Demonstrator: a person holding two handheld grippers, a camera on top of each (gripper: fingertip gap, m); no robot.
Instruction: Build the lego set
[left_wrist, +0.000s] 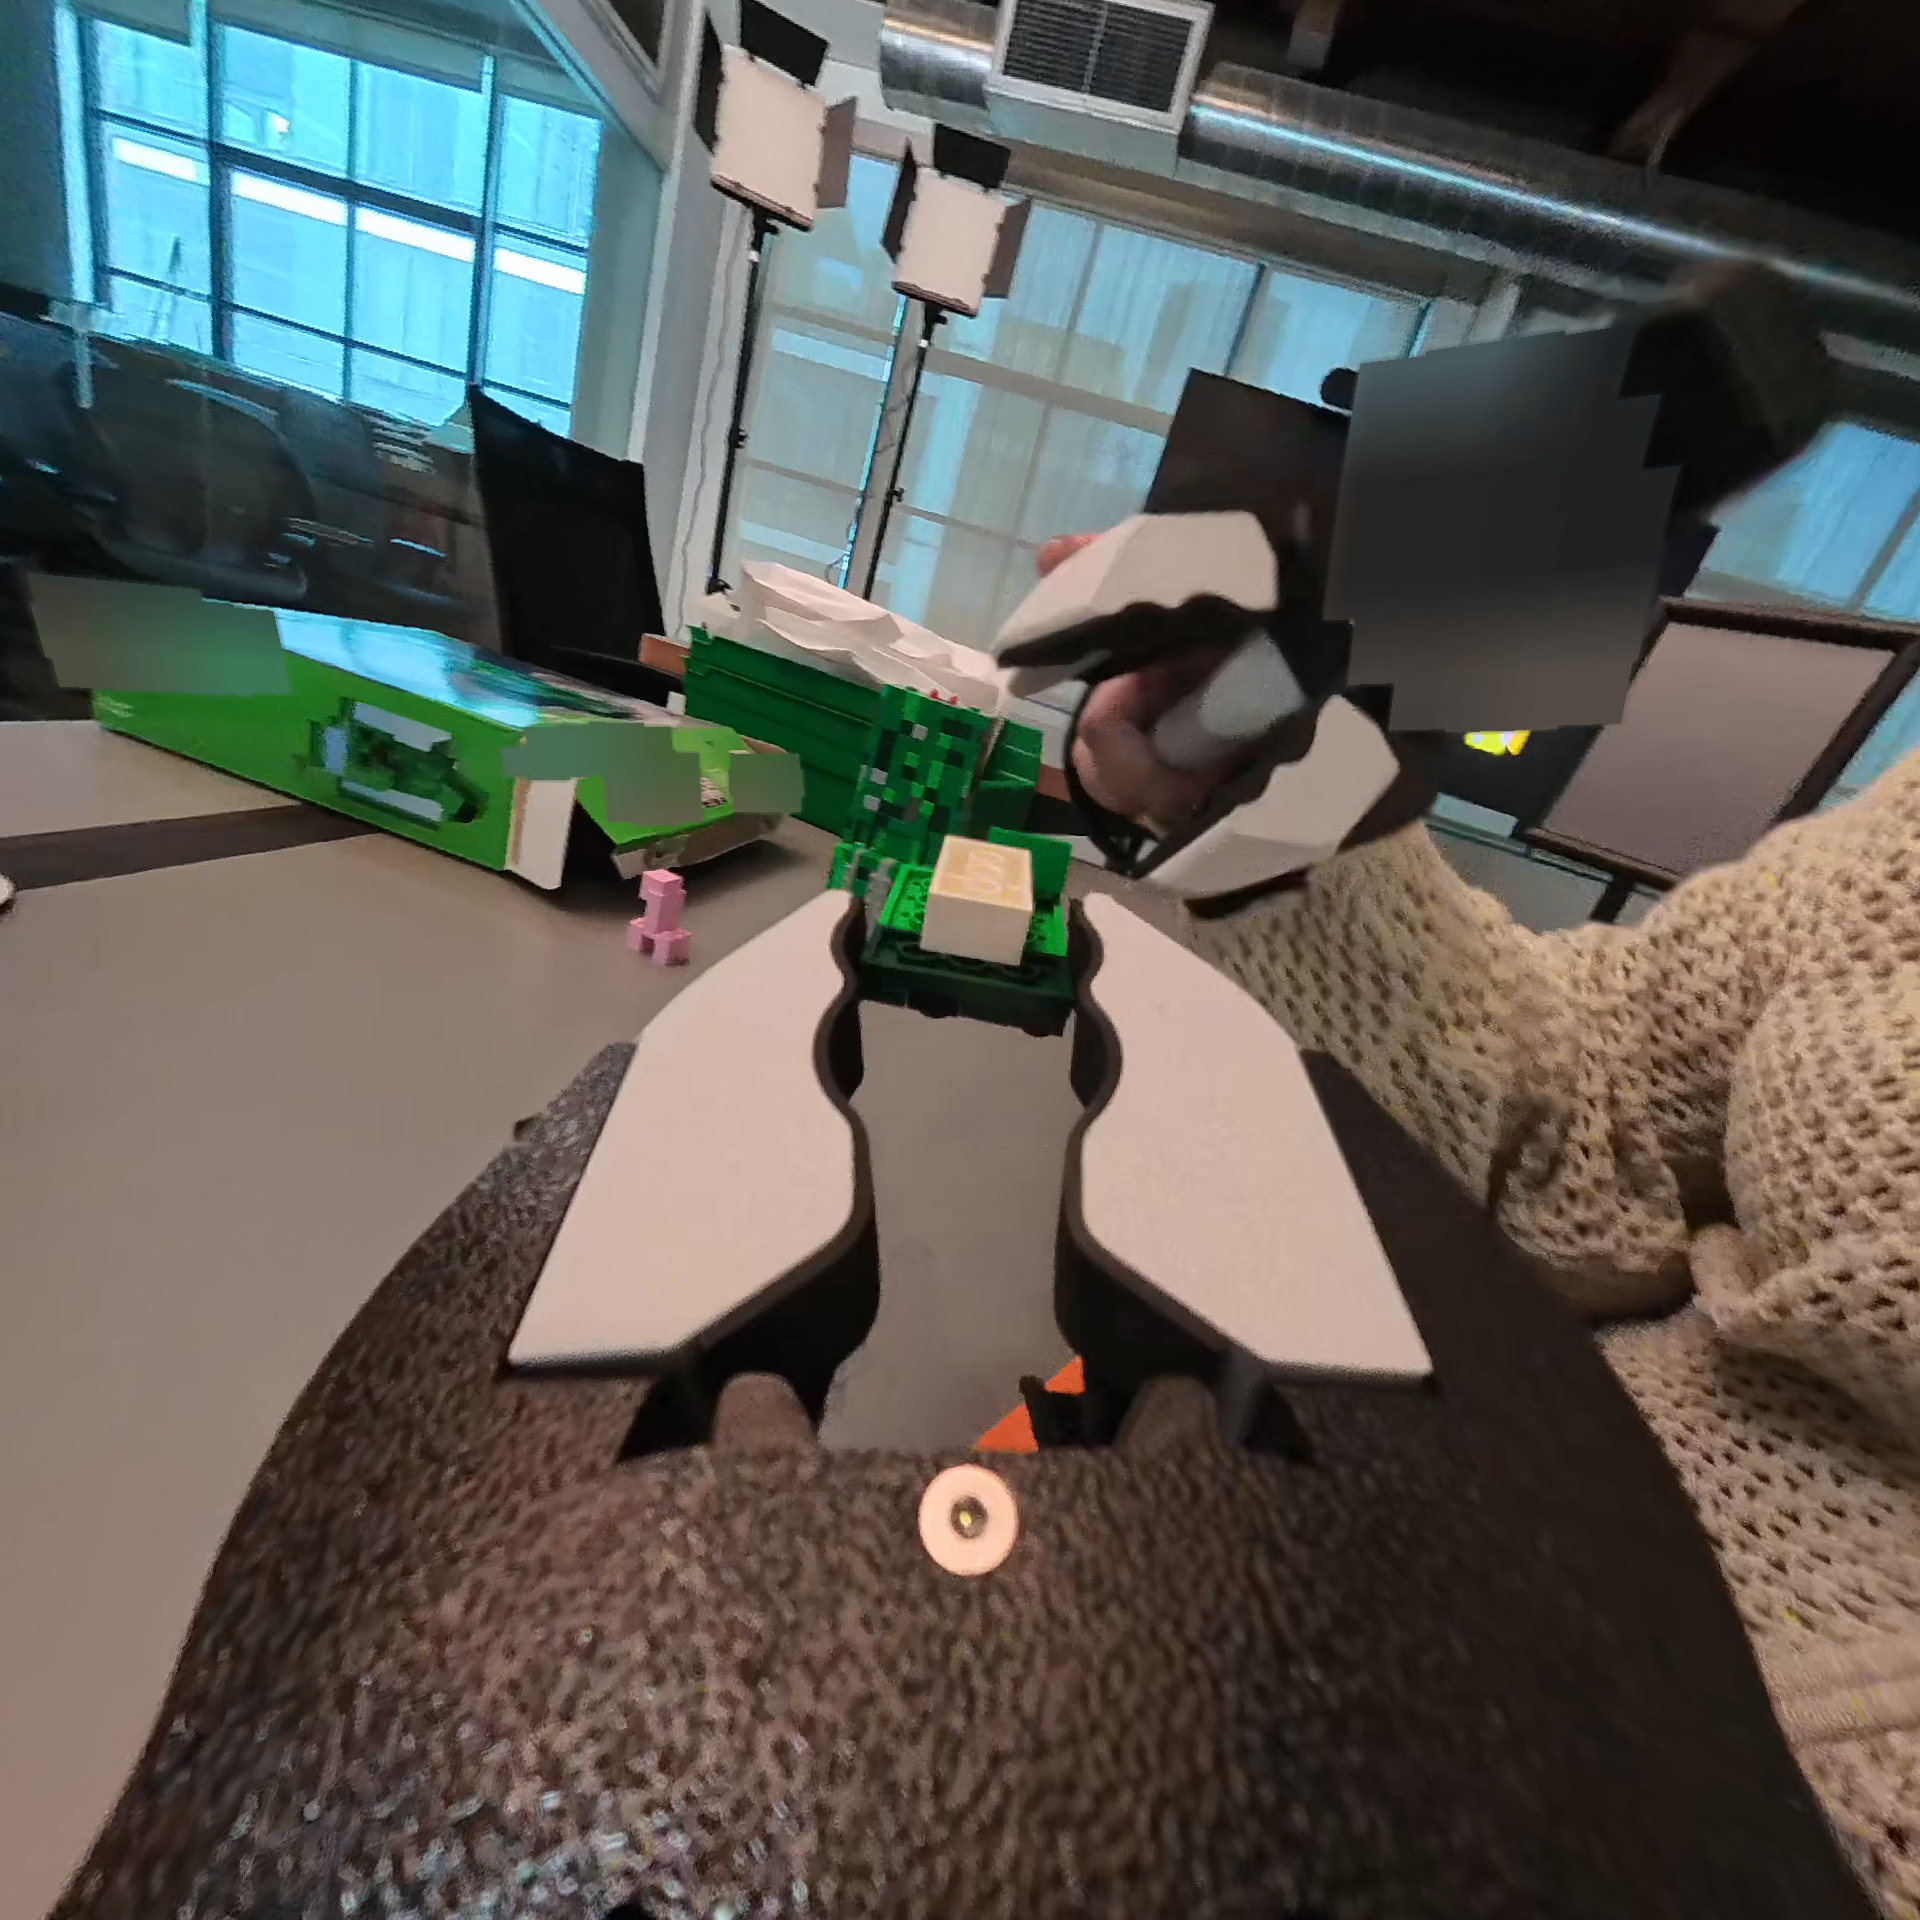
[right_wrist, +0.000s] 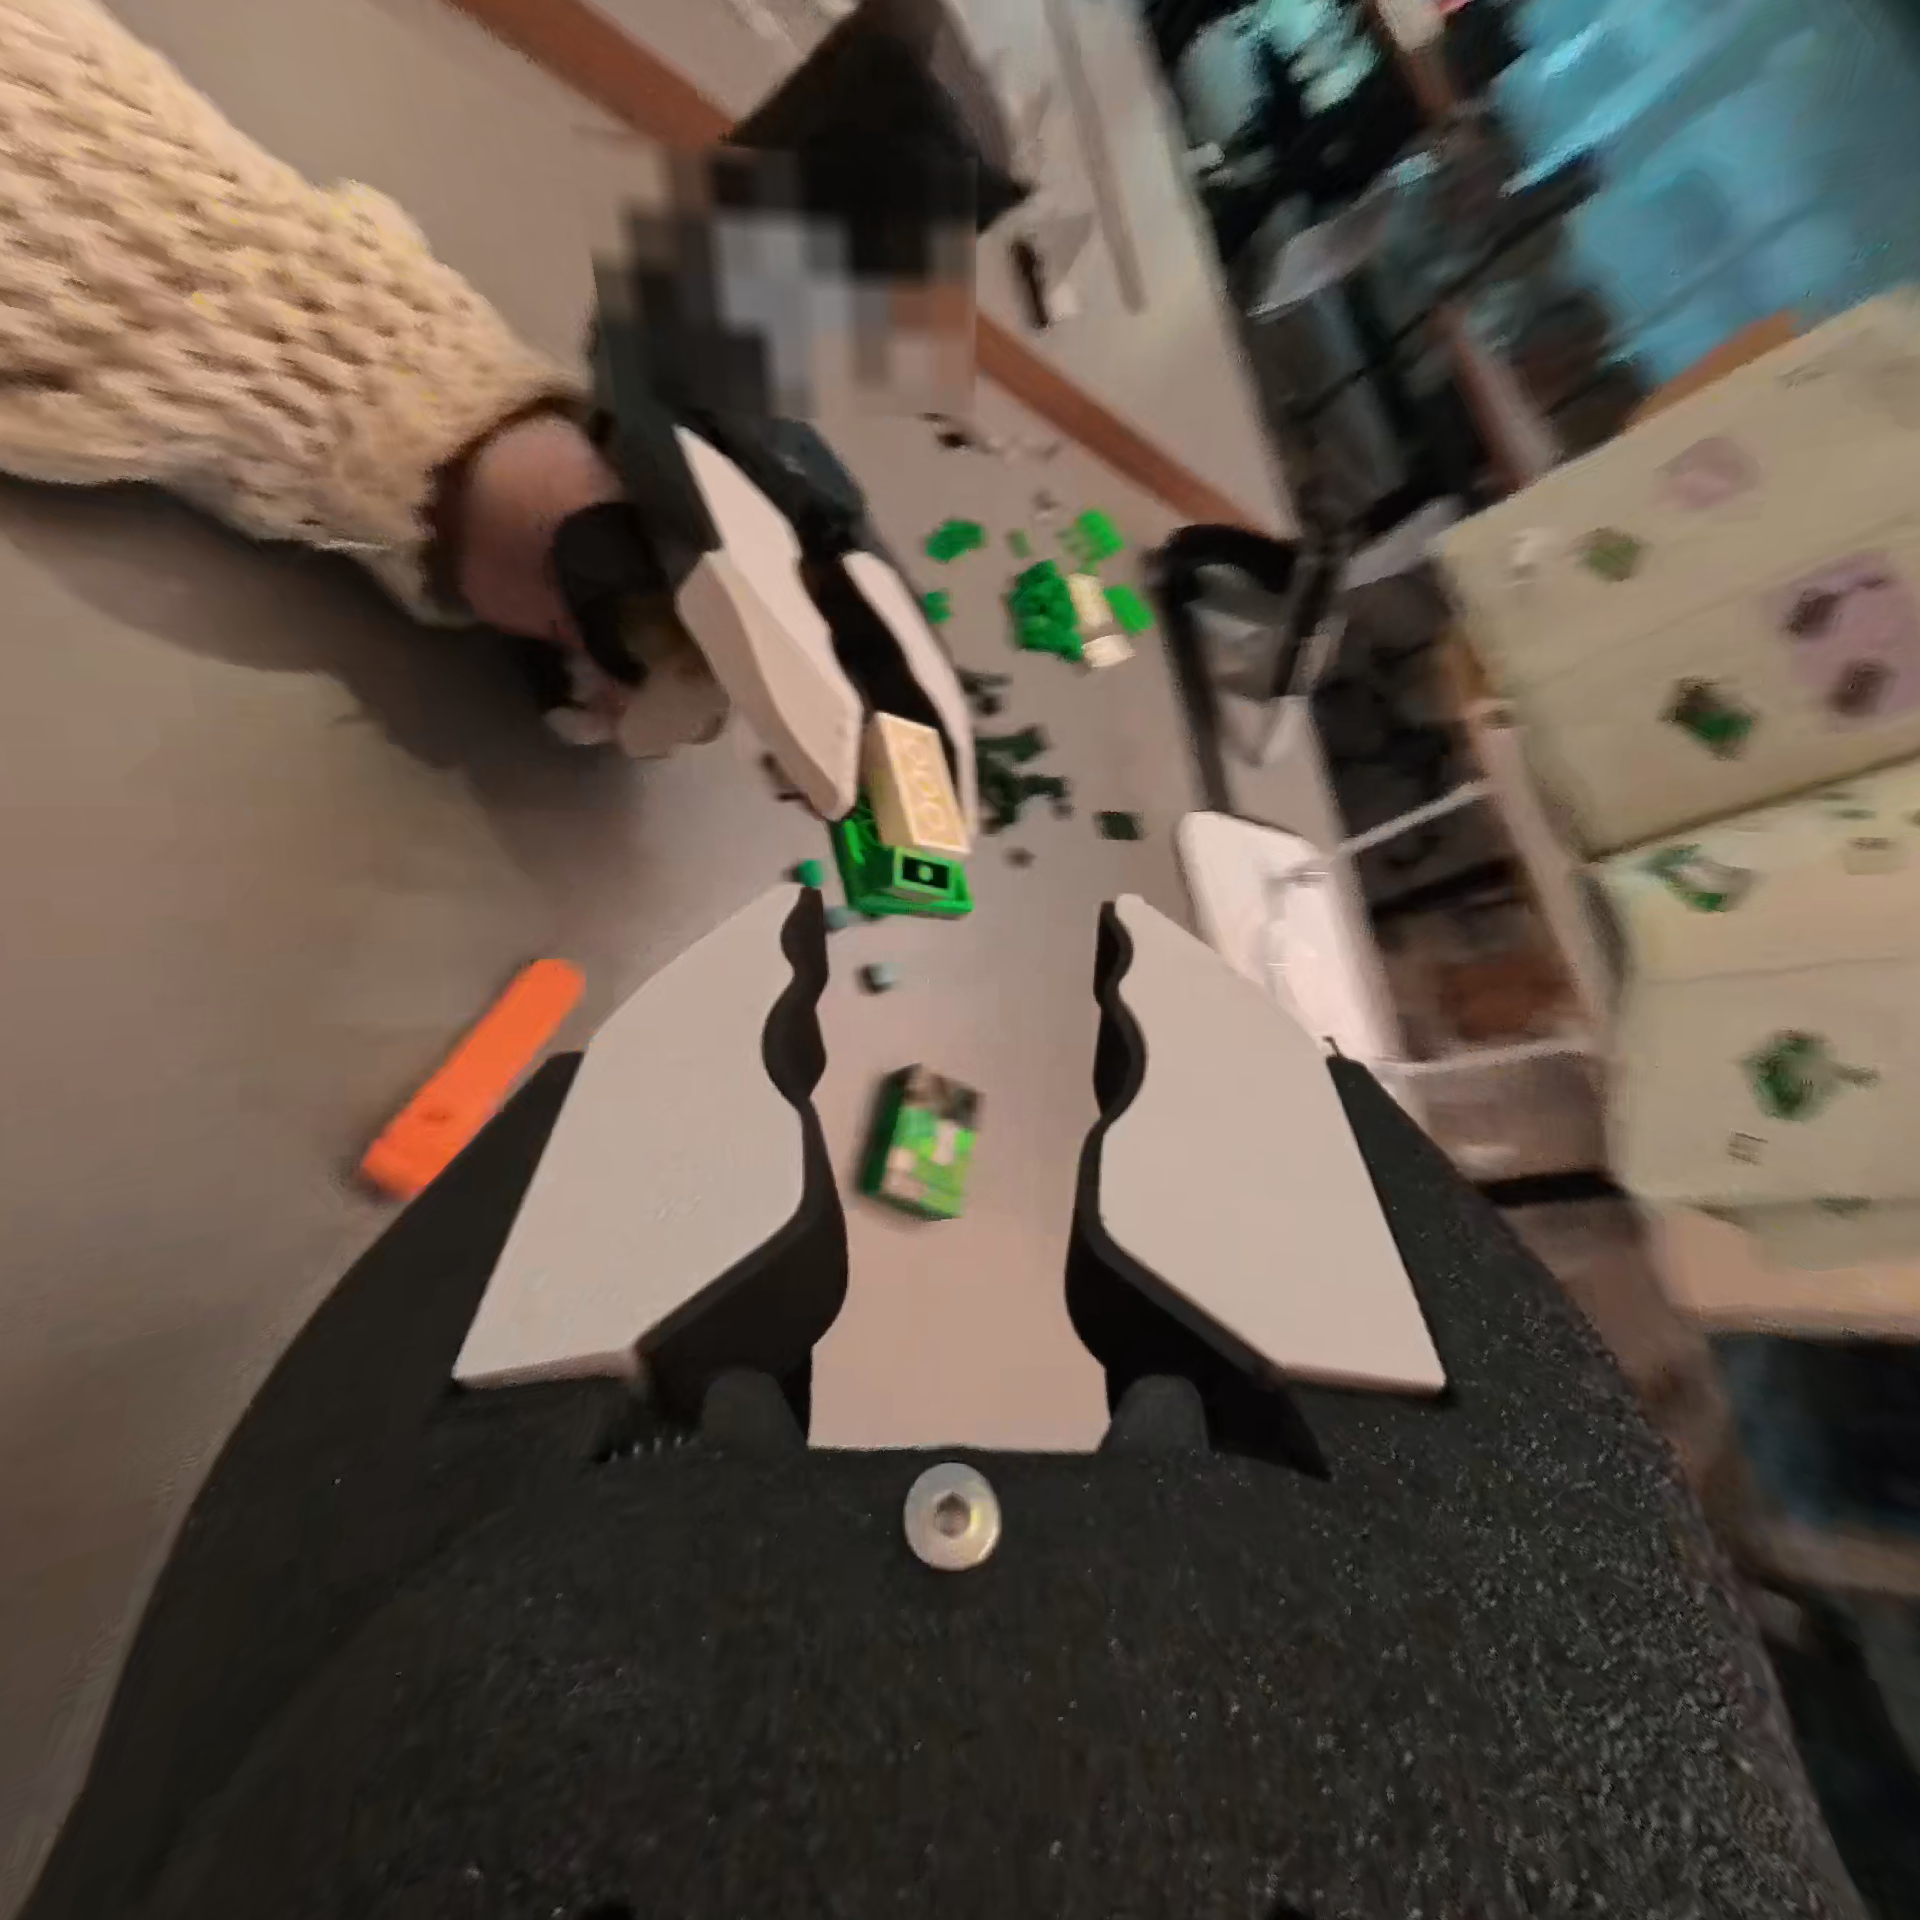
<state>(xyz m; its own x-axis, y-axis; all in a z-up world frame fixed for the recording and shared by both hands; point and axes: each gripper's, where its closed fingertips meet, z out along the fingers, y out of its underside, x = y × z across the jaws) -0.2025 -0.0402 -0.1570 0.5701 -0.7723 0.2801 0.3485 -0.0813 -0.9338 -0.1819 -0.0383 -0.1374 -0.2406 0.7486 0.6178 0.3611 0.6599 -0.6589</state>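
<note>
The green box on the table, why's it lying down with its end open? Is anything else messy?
The green box lies flat with an end flap open. Loose green bricks are scattered across the table, and a pink figure stands alone. Normal mid-build clutter; nothing looks broken.

We saw daylight pour through the tall windows (left_wrist: 343, 260) at ten o'clock in the left wrist view, with two lit panel lamps (left_wrist: 774, 130) near twelve. The grey counter (left_wrist: 260, 1039) was evenly lit with soft shadows. Straight lines bowed toward the edges. The right wrist view was dimmer and smeared by motion blur, worst from one to four o'clock; the sleeve (right_wrist: 208, 343) cast a soft shadow at nine.
</note>
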